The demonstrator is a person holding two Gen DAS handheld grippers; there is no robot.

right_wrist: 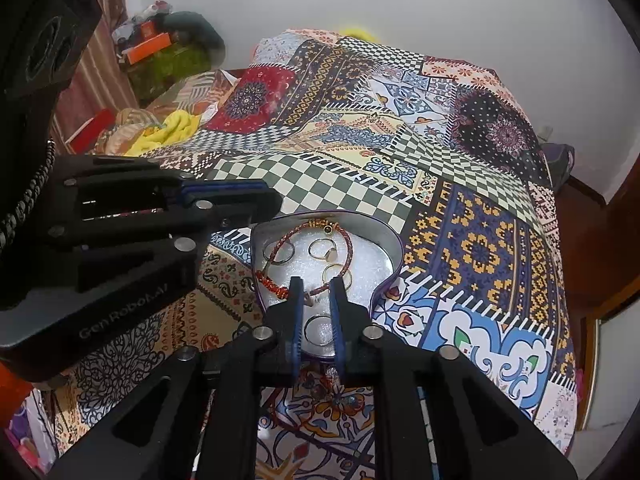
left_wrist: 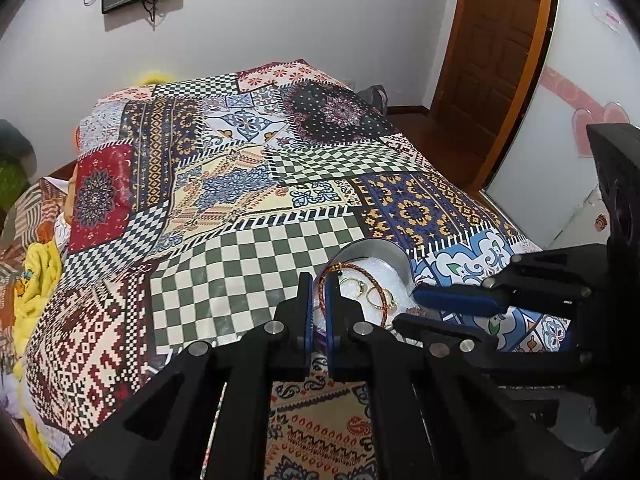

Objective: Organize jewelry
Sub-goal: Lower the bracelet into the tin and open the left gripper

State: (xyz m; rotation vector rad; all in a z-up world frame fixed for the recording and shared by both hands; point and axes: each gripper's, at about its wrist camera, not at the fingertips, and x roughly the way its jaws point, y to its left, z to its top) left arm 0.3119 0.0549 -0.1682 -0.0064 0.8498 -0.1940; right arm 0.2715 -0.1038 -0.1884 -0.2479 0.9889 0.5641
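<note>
Jewelry sits in a heart-shaped tin (left_wrist: 384,254) on the patchwork bedspread (left_wrist: 256,248); left gripper (left_wrist: 319,284) is narrowly parted at its near-left rim, hiding part of it. In the right view, right gripper (right_wrist: 316,292), moderately spread, overhangs the red bracelet (right_wrist: 276,286), gold rings (right_wrist: 320,250); contact unclear.

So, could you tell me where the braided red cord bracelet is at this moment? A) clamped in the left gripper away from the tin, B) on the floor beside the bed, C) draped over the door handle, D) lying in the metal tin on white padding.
D: the braided red cord bracelet lies inside the metal tin on the white padding, alongside several gold rings.
</note>
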